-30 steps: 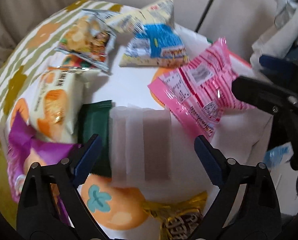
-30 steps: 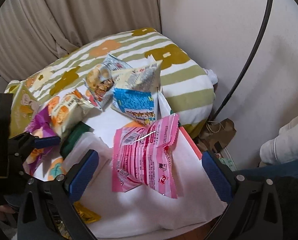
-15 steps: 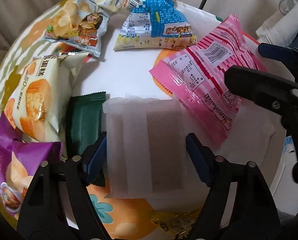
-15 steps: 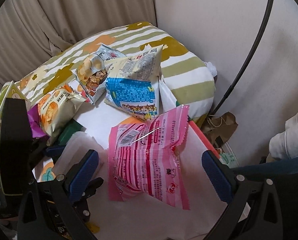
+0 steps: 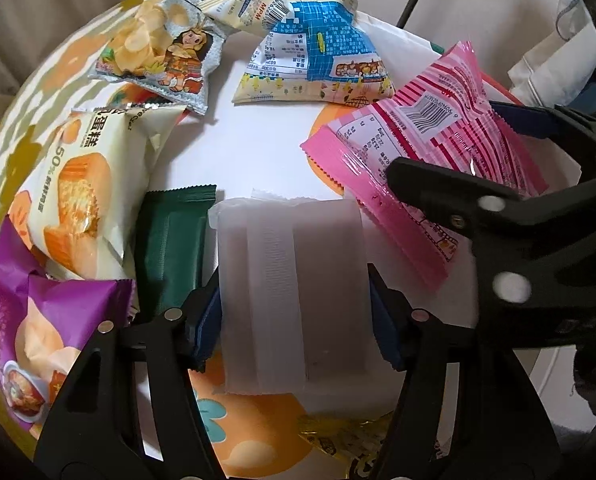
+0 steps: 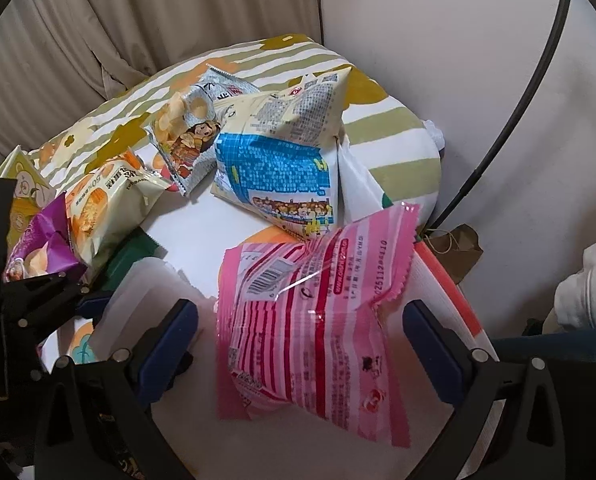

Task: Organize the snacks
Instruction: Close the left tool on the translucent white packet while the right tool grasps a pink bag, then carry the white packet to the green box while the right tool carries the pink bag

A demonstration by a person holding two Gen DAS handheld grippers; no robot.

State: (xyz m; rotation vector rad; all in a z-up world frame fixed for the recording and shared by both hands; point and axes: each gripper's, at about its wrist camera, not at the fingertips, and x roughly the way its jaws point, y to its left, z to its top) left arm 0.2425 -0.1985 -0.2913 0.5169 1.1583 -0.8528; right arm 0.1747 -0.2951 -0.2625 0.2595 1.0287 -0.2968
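Snack packets lie on a patterned cloth. My left gripper has its blue pads touching both sides of a white translucent packet, which also shows in the right wrist view. My right gripper is open, its pads on either side of a pink striped packet without touching it; the packet also shows in the left wrist view. A dark green packet lies just left of the white one.
A cake packet, purple packet, chips packet and blue-yellow packet ring the cloth. A gold wrapper lies near the front. A wall, a black cable and a paper bag stand right.
My left gripper has moved forward around the white packet and narrowed onto it. My right gripper has come closer over the pink packet, still open.
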